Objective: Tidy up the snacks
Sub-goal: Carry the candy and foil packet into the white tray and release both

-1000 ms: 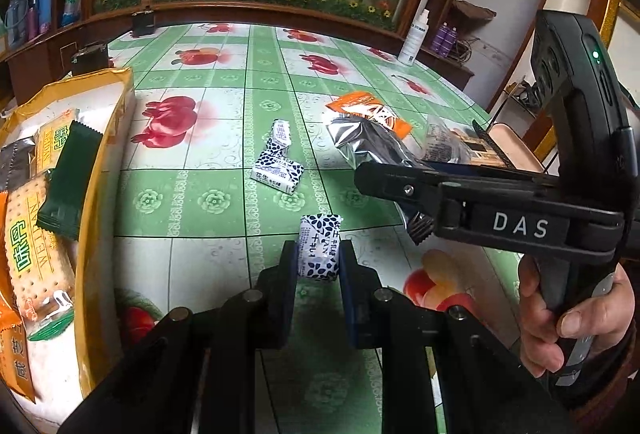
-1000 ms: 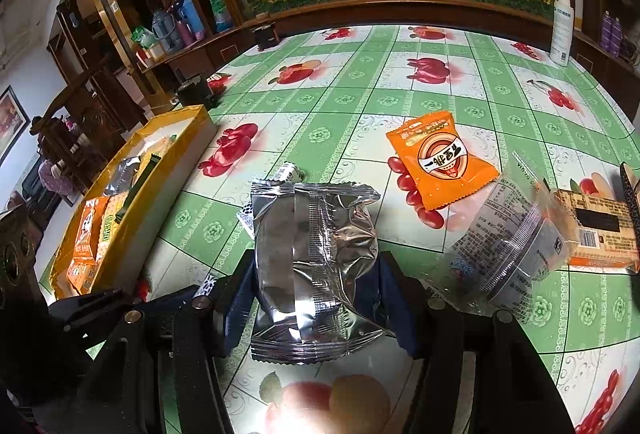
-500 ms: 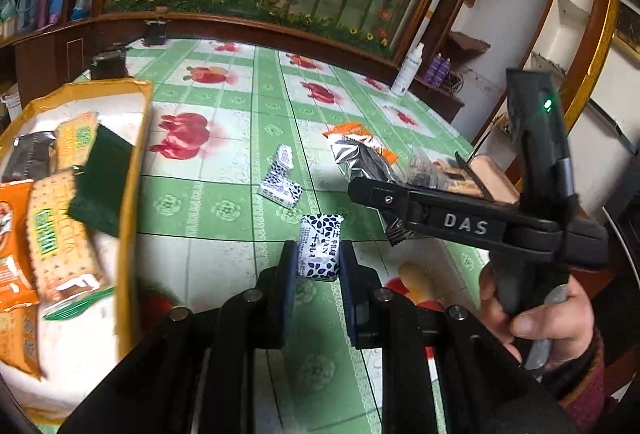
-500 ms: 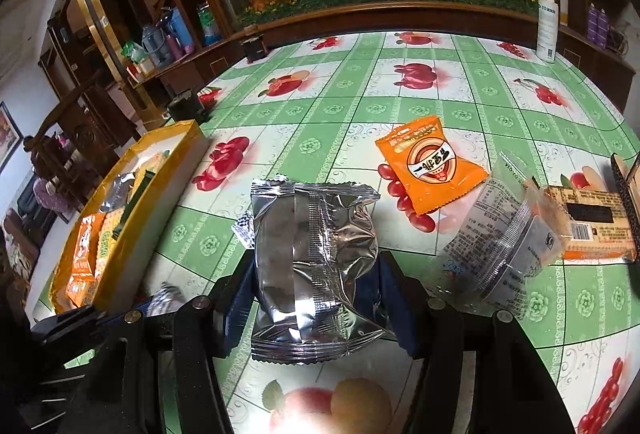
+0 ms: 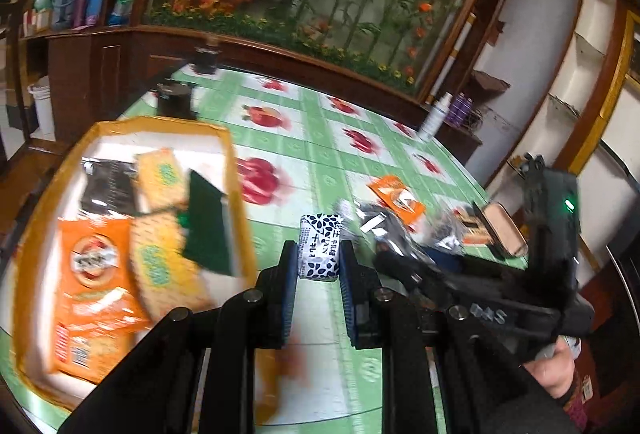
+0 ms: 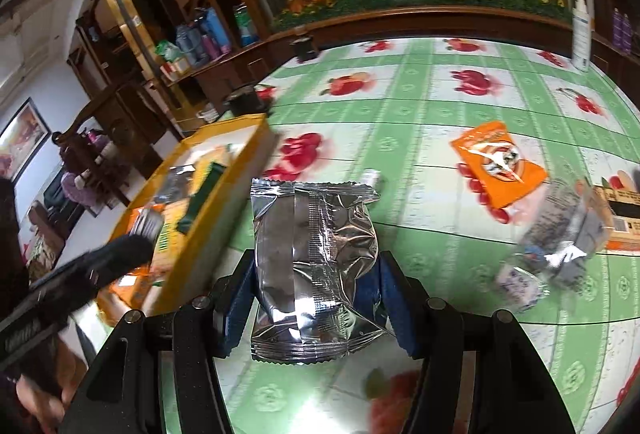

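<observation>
My left gripper [image 5: 319,254] is shut on a small white candy pack with a dark leaf print [image 5: 320,248], held above the table beside the yellow-rimmed tray [image 5: 236,170]. The tray holds orange packets [image 5: 90,262], yellow cracker packs [image 5: 158,266], a dark green pack [image 5: 208,230] and a black pack [image 5: 106,188]. My right gripper [image 6: 316,290] is shut on a silver foil snack bag [image 6: 316,258], lifted off the table; it also shows in the left wrist view [image 5: 400,262]. The tray [image 6: 236,194] lies to the left in the right wrist view.
An orange snack packet [image 6: 498,162], a clear plastic bag of small packs [image 6: 560,238] and a brown box [image 6: 624,218] lie on the green fruit-print tablecloth [image 6: 400,106]. A white spray bottle [image 6: 581,30] stands at the far edge. A hand [image 5: 556,374] grips the right gripper's handle.
Both grippers have lifted and swung left toward the tray with their packs still held. The tray now fills more of the left wrist view. The remaining snacks have not moved.
</observation>
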Action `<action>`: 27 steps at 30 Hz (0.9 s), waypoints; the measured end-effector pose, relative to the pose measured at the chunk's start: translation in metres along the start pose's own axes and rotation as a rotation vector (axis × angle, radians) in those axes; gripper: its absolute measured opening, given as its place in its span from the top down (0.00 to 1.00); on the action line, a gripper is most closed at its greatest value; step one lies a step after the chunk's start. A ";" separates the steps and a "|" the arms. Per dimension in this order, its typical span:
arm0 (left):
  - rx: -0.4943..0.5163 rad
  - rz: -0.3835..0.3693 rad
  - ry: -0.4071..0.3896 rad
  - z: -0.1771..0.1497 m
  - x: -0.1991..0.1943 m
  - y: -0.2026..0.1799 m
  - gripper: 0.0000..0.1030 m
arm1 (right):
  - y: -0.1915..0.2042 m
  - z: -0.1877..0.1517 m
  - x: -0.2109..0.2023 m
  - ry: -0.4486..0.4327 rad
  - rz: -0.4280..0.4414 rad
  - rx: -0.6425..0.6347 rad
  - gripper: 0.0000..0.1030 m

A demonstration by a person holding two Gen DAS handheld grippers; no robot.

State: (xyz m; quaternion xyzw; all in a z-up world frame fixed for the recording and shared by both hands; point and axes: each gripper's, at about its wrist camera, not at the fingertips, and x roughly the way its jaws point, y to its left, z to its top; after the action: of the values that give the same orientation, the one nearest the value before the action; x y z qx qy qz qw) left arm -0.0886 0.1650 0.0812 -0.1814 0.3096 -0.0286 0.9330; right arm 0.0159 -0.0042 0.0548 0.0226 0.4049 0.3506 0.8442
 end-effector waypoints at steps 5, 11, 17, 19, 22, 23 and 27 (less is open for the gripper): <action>-0.040 0.052 0.034 0.015 -0.002 0.037 0.81 | 0.029 0.002 0.003 0.017 0.061 -0.023 0.38; -0.054 0.131 0.037 0.039 -0.006 0.075 0.81 | 0.073 0.005 0.013 0.046 0.118 -0.090 0.38; -0.073 0.177 0.095 0.070 0.014 0.113 0.81 | 0.114 -0.001 0.033 0.084 0.142 -0.161 0.38; -0.082 0.197 0.108 0.079 0.024 0.121 0.81 | 0.122 -0.001 0.040 0.092 0.145 -0.171 0.38; -0.089 0.208 0.131 0.087 0.041 0.129 0.81 | 0.135 -0.003 0.052 0.098 0.133 -0.202 0.38; -0.090 0.214 0.140 0.088 0.046 0.131 0.81 | 0.139 -0.004 0.055 0.099 0.125 -0.213 0.38; -0.091 0.213 0.157 0.086 0.055 0.131 0.81 | 0.148 -0.011 0.065 0.104 0.096 -0.257 0.38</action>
State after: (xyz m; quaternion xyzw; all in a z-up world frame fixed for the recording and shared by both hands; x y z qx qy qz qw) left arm -0.0015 0.3059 0.0670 -0.1867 0.4001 0.0705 0.8945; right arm -0.0493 0.1442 0.0517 -0.0844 0.3984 0.4403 0.8002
